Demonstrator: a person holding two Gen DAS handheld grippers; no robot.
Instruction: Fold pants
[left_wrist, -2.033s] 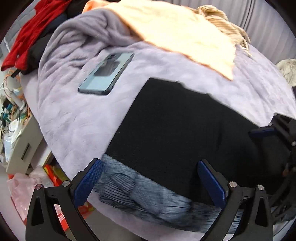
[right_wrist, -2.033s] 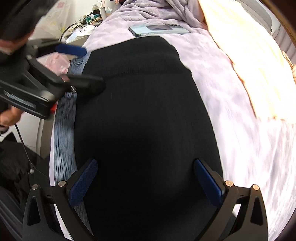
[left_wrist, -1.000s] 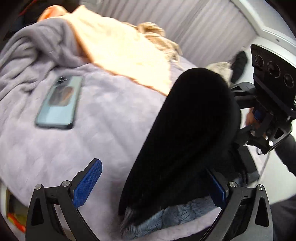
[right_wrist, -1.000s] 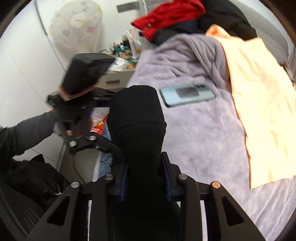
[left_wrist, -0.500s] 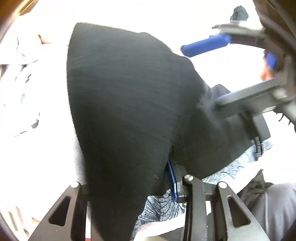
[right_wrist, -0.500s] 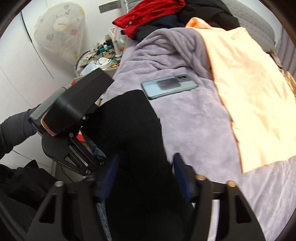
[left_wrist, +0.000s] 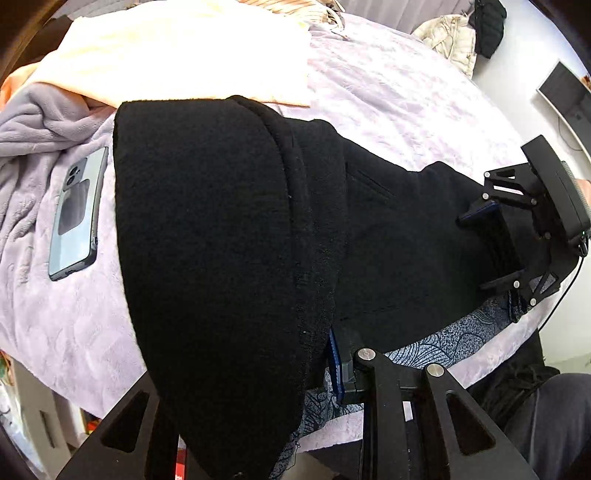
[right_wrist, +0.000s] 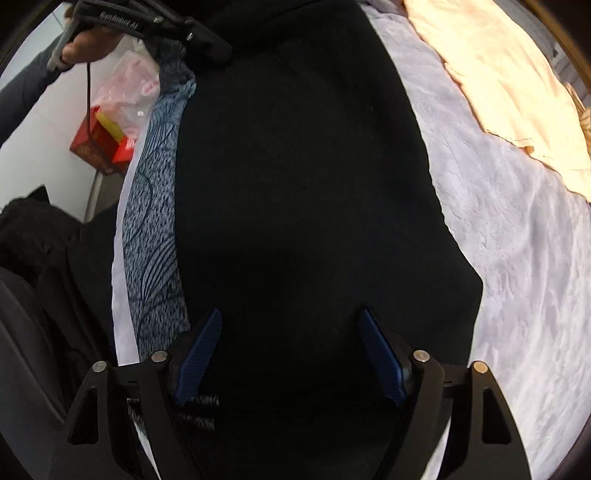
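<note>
The black pants (left_wrist: 388, 229) lie across the lilac blanket. My left gripper (left_wrist: 258, 354) is shut on a folded end of the pants (left_wrist: 207, 236); the cloth drapes over its left finger and hides it. In the left wrist view my right gripper (left_wrist: 491, 247) sits at the far end of the pants, jaws apart around the cloth. In the right wrist view the pants (right_wrist: 303, 192) fill the middle, and my right gripper (right_wrist: 291, 354) is open with its blue pads on either side of the fabric. The left gripper's body (right_wrist: 166, 22) shows at the top.
A phone (left_wrist: 75, 214) lies on the lilac blanket (left_wrist: 388, 96) left of the pants. A peach cloth (left_wrist: 177, 48) covers the far side. A blue patterned cloth (right_wrist: 155, 229) lies under the pants at the bed edge. Red boxes (right_wrist: 99, 147) stand on the floor.
My right gripper has opened and released the pants, which now lie flat under it. My left gripper stays shut on the folded end and has lowered it over the rest of the pants.
</note>
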